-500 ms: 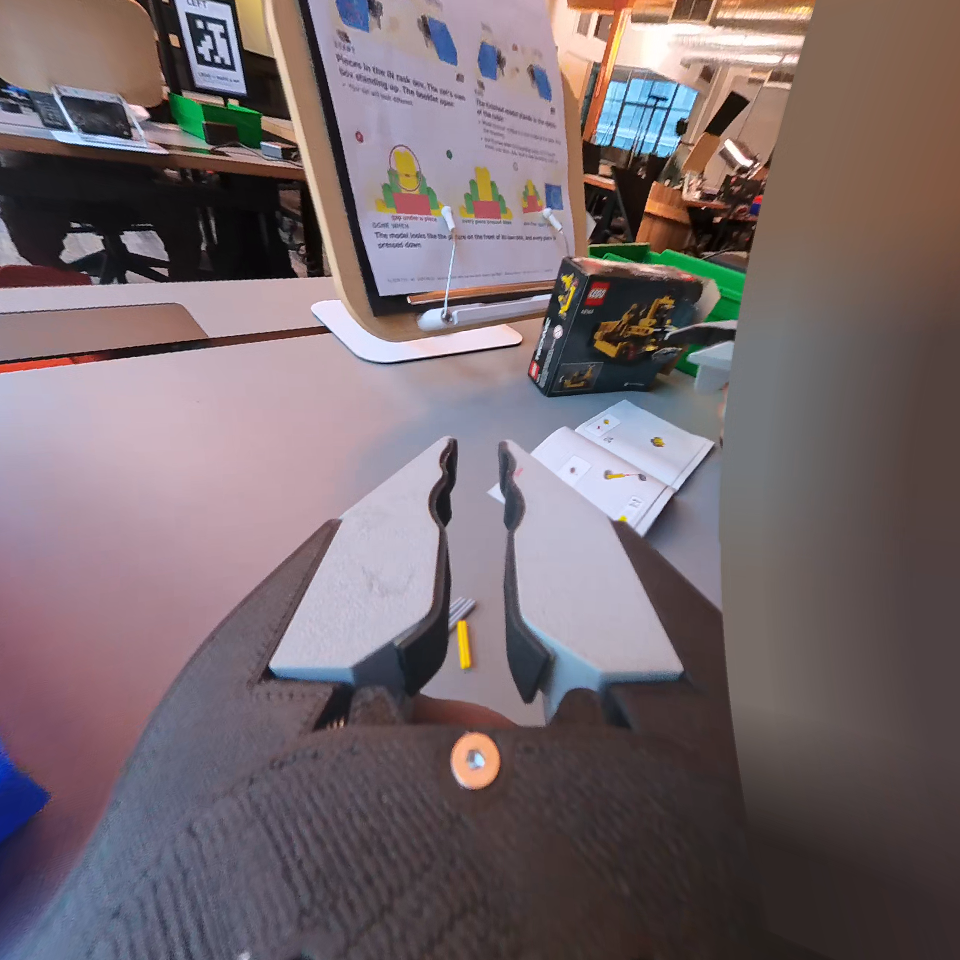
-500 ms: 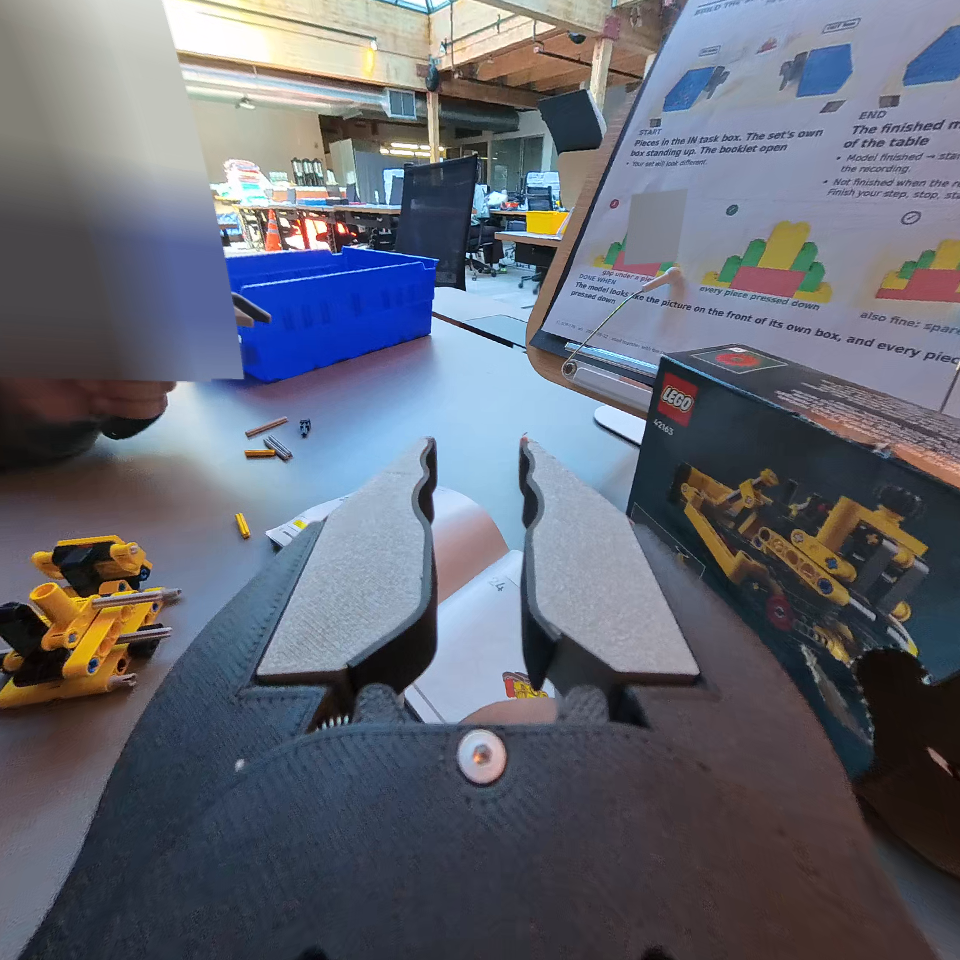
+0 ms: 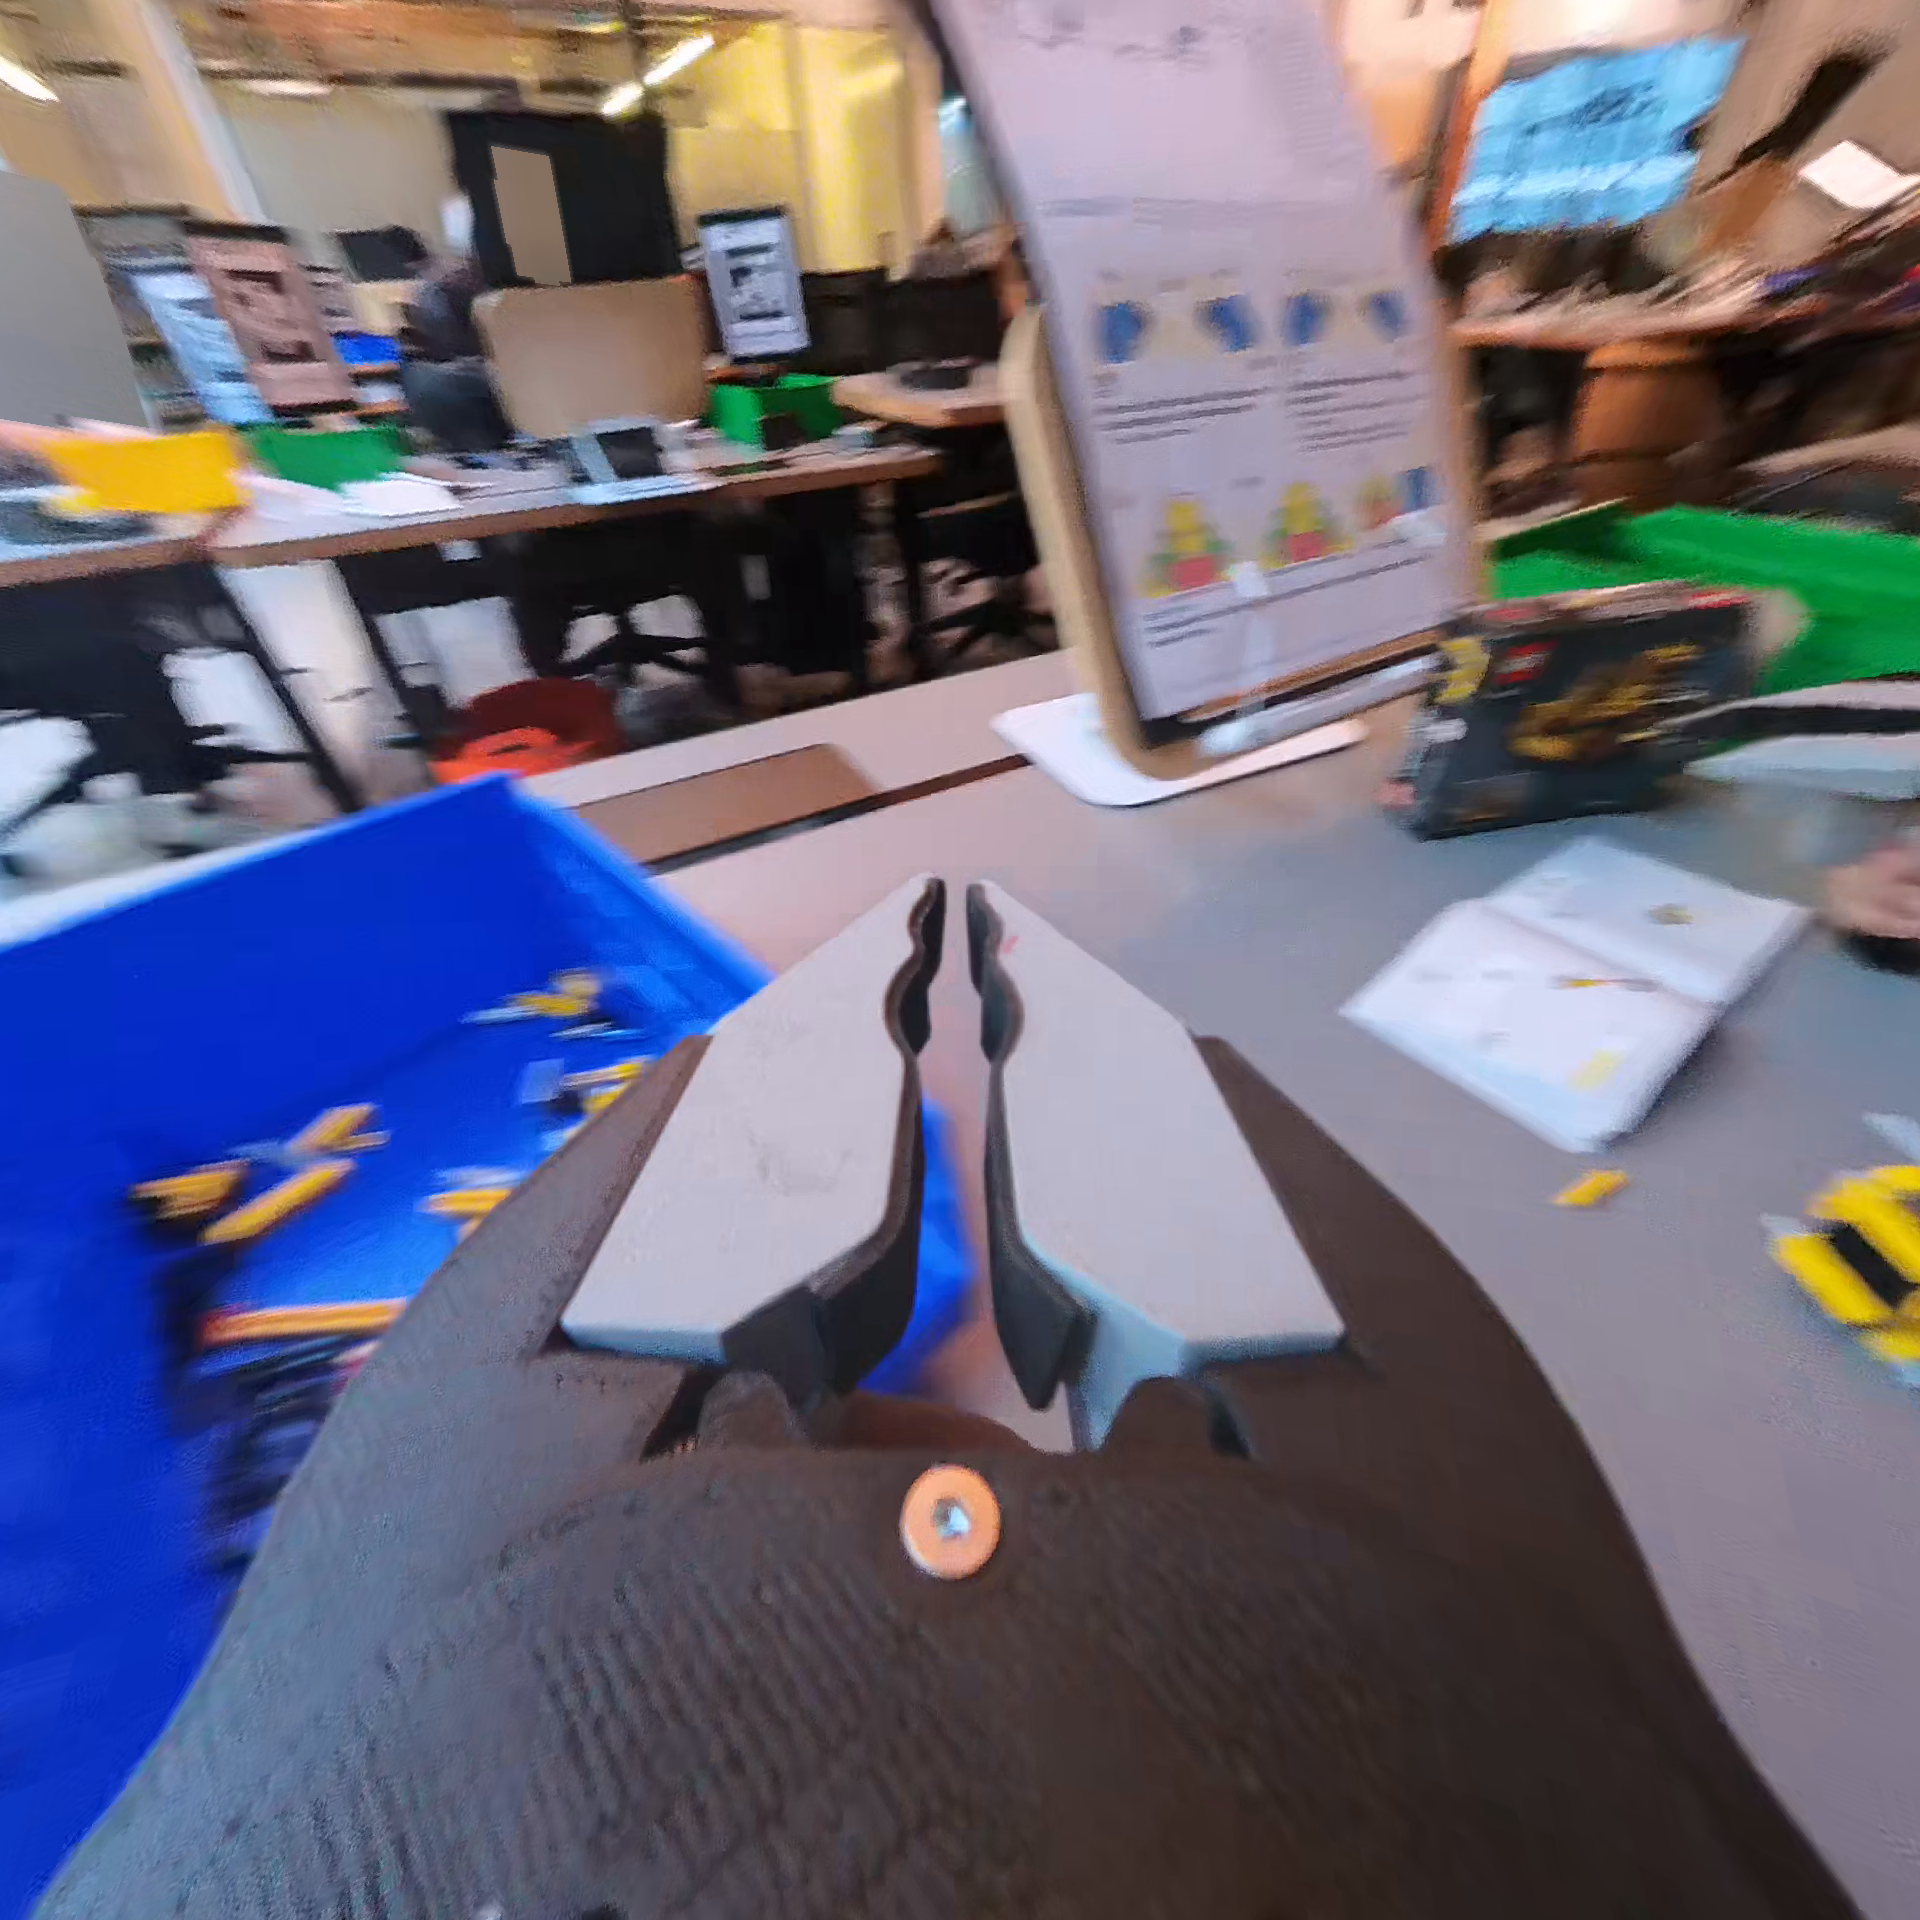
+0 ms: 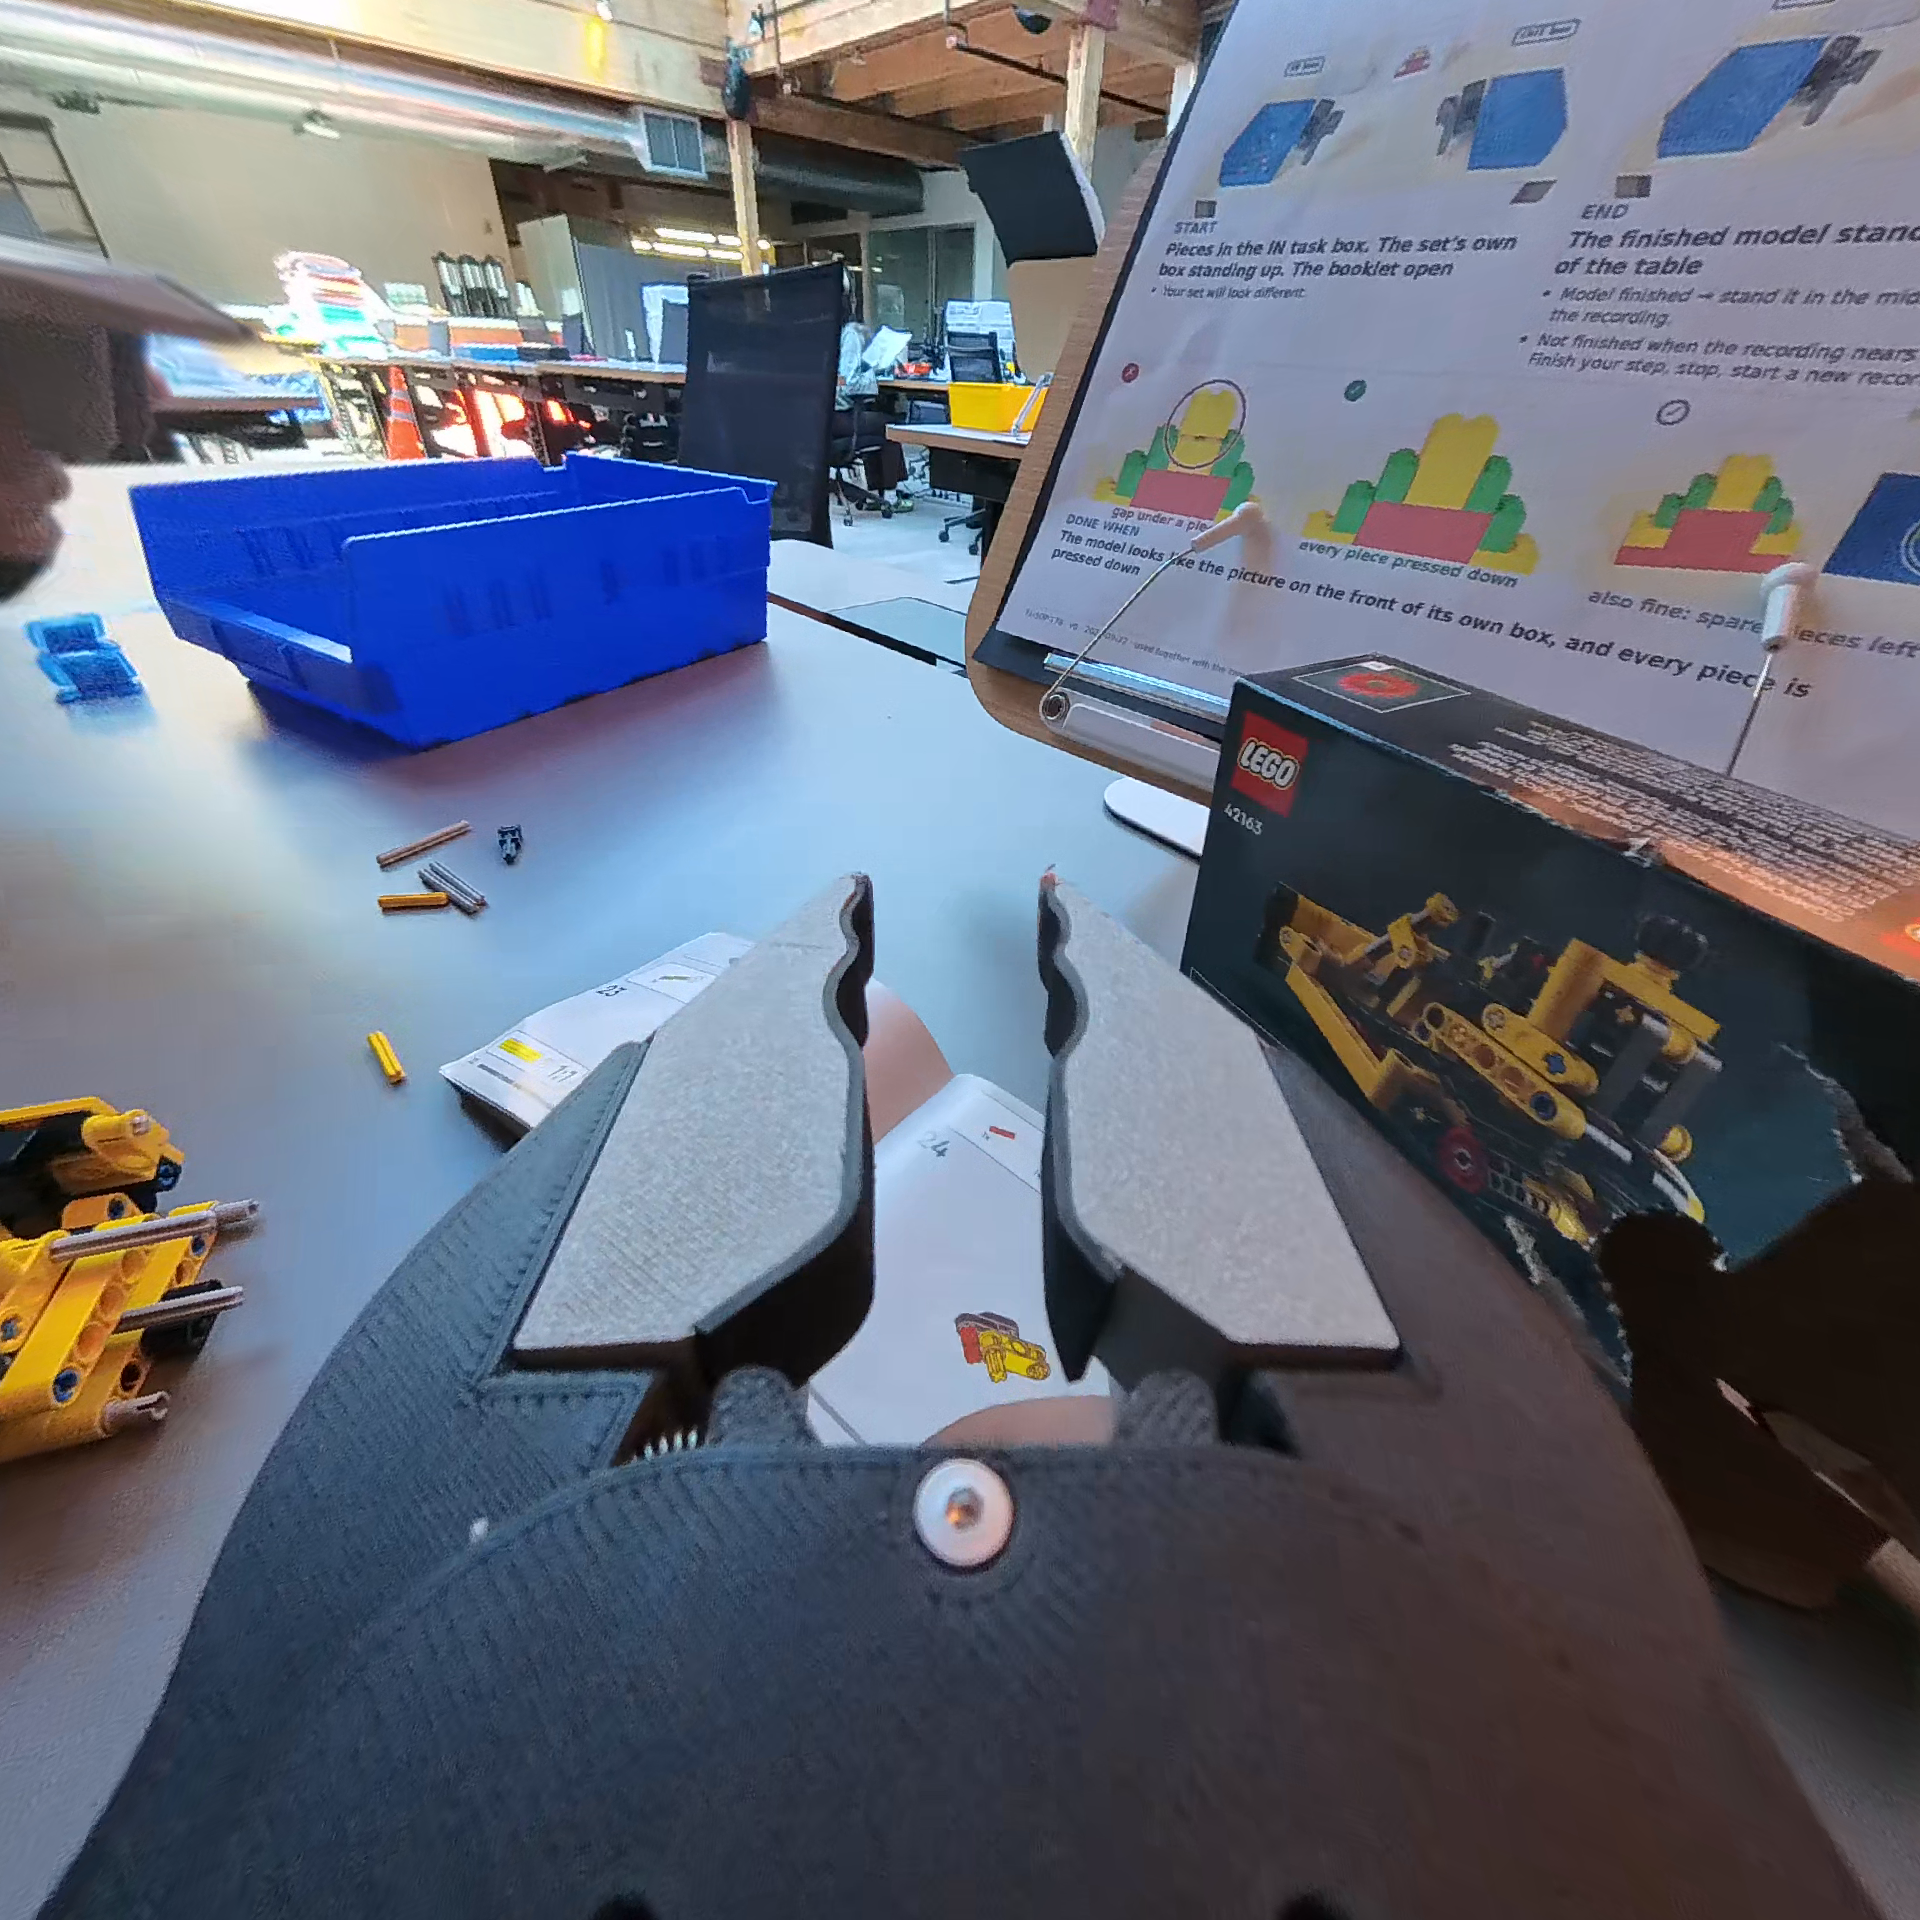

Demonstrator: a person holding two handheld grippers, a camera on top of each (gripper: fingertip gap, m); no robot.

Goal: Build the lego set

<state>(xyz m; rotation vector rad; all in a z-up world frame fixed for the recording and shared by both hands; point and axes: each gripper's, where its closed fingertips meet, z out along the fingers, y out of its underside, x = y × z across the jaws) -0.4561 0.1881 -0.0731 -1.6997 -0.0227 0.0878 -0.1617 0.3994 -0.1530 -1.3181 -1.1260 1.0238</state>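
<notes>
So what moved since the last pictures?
The left gripper swung left, away from the small pins on the table, and now points past the blue bin of loose pieces. Its fingers closed to a thin gap, holding nothing. The right gripper stayed open over the booklet, beside the set's box. The half-built yellow model stayed put.

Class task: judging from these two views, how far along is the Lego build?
Done: a small yellow partial model stands on the table. In hand: nothing; left gripper and right gripper hold no piece. Left: many pieces in the blue bin, loose pins, booklet open.
</notes>
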